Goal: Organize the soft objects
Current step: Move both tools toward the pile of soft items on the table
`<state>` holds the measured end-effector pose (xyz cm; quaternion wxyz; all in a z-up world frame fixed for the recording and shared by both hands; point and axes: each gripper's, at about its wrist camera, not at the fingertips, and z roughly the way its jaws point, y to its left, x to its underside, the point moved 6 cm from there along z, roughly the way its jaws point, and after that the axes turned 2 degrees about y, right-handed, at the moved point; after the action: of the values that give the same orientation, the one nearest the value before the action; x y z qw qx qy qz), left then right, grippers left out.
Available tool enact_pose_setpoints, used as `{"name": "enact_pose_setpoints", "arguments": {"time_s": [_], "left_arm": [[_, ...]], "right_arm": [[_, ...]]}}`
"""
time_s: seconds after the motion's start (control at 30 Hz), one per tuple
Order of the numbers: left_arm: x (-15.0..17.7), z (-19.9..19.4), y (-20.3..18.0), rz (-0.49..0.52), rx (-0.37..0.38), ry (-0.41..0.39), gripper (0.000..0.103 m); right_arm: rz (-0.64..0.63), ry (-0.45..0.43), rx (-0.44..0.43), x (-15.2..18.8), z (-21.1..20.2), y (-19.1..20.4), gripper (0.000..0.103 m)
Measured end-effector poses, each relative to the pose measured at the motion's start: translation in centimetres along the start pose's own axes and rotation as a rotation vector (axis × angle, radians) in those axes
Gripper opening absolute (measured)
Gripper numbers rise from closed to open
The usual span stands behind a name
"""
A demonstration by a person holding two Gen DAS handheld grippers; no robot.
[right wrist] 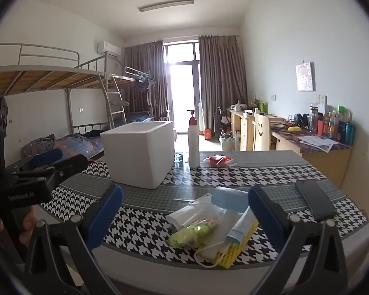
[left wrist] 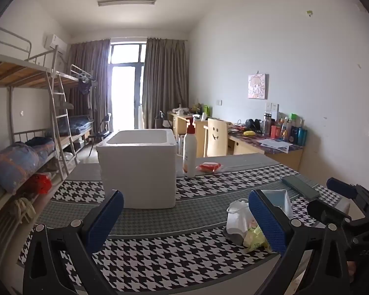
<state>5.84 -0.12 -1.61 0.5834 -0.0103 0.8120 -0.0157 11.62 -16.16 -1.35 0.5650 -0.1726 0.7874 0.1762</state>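
Houndstooth table (right wrist: 145, 223) in a dorm room; near edge, pile of soft items (right wrist: 209, 223) lying long axis near-right to far-left. White foam box (right wrist: 137, 154) behind (inside unseen). Left gripper (left wrist: 184, 221) and right gripper (right wrist: 184, 217) spread wide, empty.

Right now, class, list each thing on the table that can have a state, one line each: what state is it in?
Left hand-held gripper: open, empty.
Right hand-held gripper: open, nothing gripped.
White foam box: upright, lid off.
Pump bottle: standing upright.
Face masks: loose, heaped with the other soft items.
Green packet: lying on the heap.
Tube: lying flat.
Phone: flat, screen dark.
Red packet: lying flat near the bottle.
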Motion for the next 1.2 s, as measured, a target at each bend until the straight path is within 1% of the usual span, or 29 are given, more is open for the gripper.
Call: {"name": "enact_pose_setpoints", "arguments": {"time_s": [0.13,0.17,0.3,0.4,0.47,0.5,0.6,1.2], "left_arm": [[-0.07,0.08,-0.36,0.021,0.031,0.007,0.102],[-0.14,-0.15,-0.22,-0.002,-0.014,-0.006,0.102],[0.32,0.53,-0.06,0.007,-0.017,0.014,0.102],[0.34,0.36,-0.19,0.016,-0.039,0.007,0.102],[0.29,0.38,-0.30,0.017,-0.023,0.010,0.102],[0.23,0.37,-0.32,0.016,-0.020,0.009,0.102],[0.15,0.27,-0.09,0.004,-0.030,0.004,0.102],[0.17,0.41,-0.18,0.013,-0.017,0.017,0.102]], "right_arm": [[-0.003,-0.003,0.009,-0.01,0.01,-0.17,0.103],[-0.003,-0.004,0.010,-0.02,0.03,-0.21,0.103],[-0.015,-0.009,0.012,-0.09,-0.06,-0.20,0.103],[-0.011,-0.014,0.020,0.10,-0.23,-0.09,0.103],[-0.010,-0.014,0.022,0.02,-0.15,-0.04,0.103],[0.002,-0.016,0.021,0.04,-0.23,-0.71,0.103],[-0.001,-0.021,0.022,-0.11,-0.46,-0.65,0.103],[-0.003,-0.015,0.029,-0.16,-0.19,-0.60,0.103]]}}
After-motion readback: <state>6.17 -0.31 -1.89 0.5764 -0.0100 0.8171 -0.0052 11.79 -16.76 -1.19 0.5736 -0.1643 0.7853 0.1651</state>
